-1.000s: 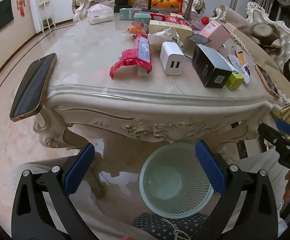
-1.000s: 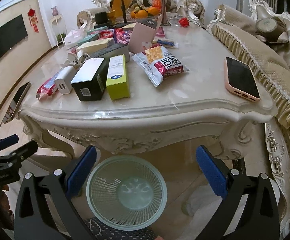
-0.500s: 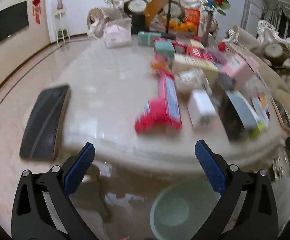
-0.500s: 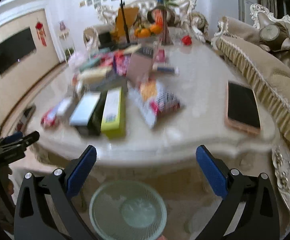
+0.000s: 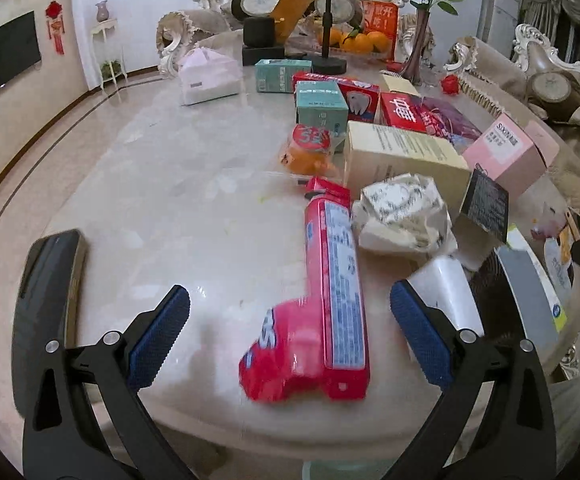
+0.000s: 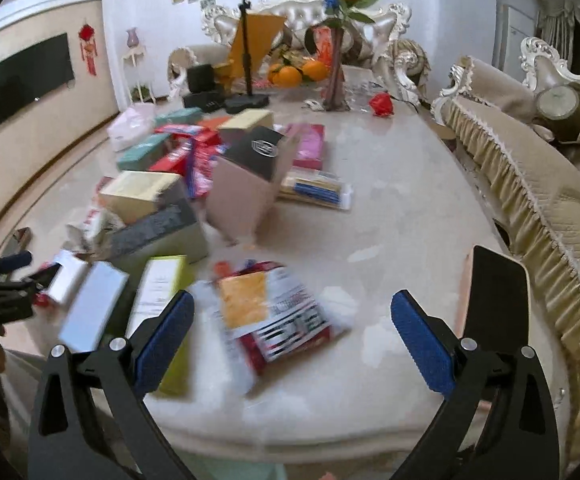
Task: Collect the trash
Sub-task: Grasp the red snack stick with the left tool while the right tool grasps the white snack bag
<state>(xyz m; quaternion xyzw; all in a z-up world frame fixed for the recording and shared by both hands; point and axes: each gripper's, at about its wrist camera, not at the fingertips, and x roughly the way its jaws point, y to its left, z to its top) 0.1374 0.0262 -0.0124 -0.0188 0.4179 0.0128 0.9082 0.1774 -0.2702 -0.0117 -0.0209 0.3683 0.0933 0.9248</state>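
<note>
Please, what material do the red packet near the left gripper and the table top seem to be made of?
Red packet: probably thin plastic film, glossy; it creases and catches light. Table top: looks like polished marble or similar stone, cream with pale veins and soft reflections; I cannot exclude an imitation.

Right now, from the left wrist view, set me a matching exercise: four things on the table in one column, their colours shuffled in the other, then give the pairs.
Things:
1. long snack wrapper lying between the left gripper's open fingers
2. phone at the table's left edge
3. tissue pack at the far left of the table
4. upright box behind the orange snack bag

Colours:
A. teal
B. red
C. pale pink
D. black

Pairs: 1-B, 2-D, 3-C, 4-A
</note>
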